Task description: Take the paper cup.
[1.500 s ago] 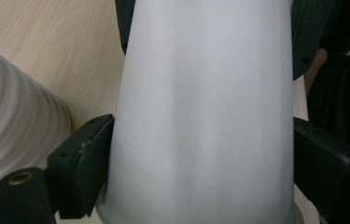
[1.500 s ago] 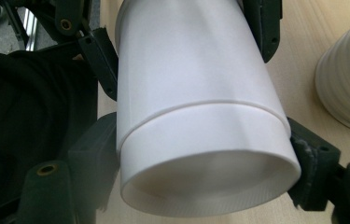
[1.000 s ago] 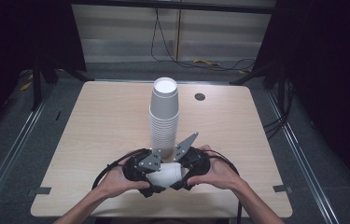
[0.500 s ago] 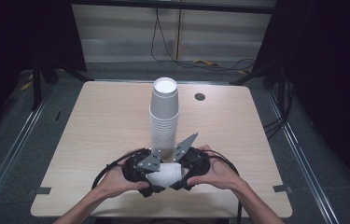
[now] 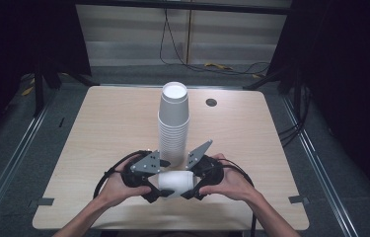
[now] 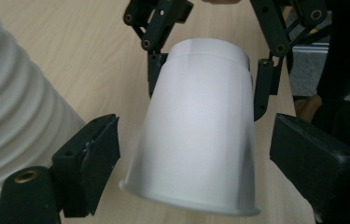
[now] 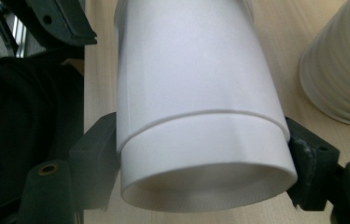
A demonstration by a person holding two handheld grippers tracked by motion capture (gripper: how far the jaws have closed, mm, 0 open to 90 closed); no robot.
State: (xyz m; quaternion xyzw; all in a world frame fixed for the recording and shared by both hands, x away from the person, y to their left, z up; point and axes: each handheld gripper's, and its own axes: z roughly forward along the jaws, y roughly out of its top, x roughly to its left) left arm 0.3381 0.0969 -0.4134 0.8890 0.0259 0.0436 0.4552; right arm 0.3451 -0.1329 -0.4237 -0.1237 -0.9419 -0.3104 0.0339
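A white paper cup [image 5: 176, 182] lies sideways, held between both grippers near the table's front edge. My right gripper [image 5: 192, 185] is shut on the cup's base end; in the right gripper view its jaws [image 7: 200, 158] press both sides of the cup [image 7: 196, 93]. My left gripper [image 5: 160, 190] is open around the rim end. In the left gripper view its jaws [image 6: 200, 154] stand clear of the cup [image 6: 200, 130] on each side, with the right gripper [image 6: 210, 79] clamped at the far end.
A tall stack of upside-down white cups [image 5: 173, 123] stands mid-table just behind the grippers, close beside the held cup [image 6: 14, 116] [image 7: 340, 74]. The wooden table [image 5: 98, 128] has a dark round hole [image 5: 211, 102] at the back right. Hands hold both grippers.
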